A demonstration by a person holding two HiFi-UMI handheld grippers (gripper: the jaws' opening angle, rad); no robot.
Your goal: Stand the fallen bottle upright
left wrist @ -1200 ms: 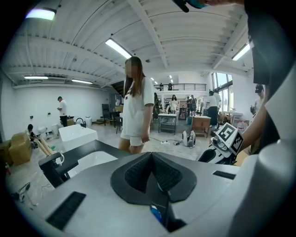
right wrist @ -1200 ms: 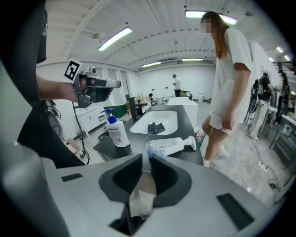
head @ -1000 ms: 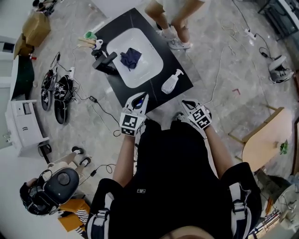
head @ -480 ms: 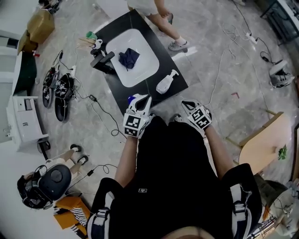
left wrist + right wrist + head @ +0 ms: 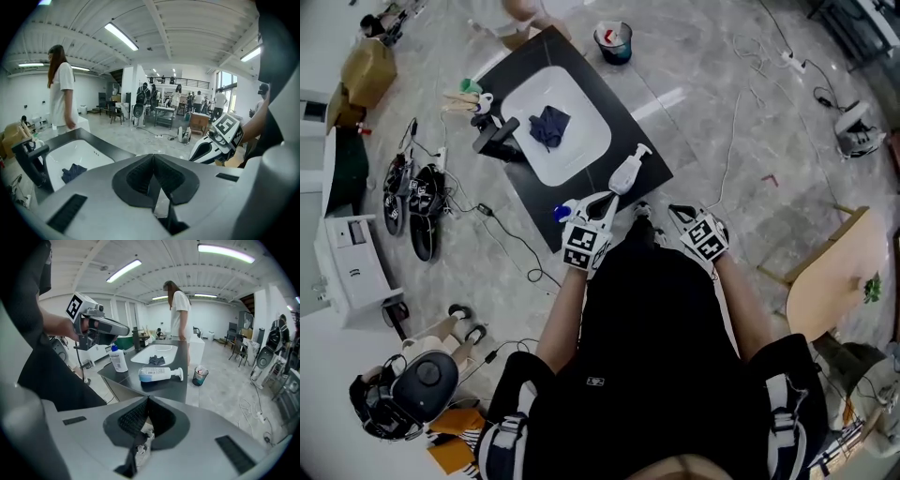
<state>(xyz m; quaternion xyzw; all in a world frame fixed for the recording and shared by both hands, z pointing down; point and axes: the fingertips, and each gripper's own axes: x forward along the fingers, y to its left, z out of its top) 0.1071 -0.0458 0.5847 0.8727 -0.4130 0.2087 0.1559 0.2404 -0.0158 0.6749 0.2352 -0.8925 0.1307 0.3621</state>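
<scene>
Left claw (image 5: 606, 199) pressed together, gripping nothing; right claw (image 5: 679, 212) likewise closed and empty. Fallen bottle (image 5: 624, 172) lying sideways on dark counter (image 5: 649, 165), near left claw.

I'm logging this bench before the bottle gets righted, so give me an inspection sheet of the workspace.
Surface: black counter with a white sink.
Job's things: pump bottle lying on its side near the counter's edge, untouched.
Clutter: second bottle upright nearby; dark cloth in the sink; black faucet beside the sink.
Grippers: left tongs shut, empty, over the counter; right tongs shut, empty, short of the counter, facing the pump bottle.
Cables: cables loose on the floor on both sides of the counter.
Surroundings: bin, shoes and chair on the floor; a person at the counter's far end.
</scene>
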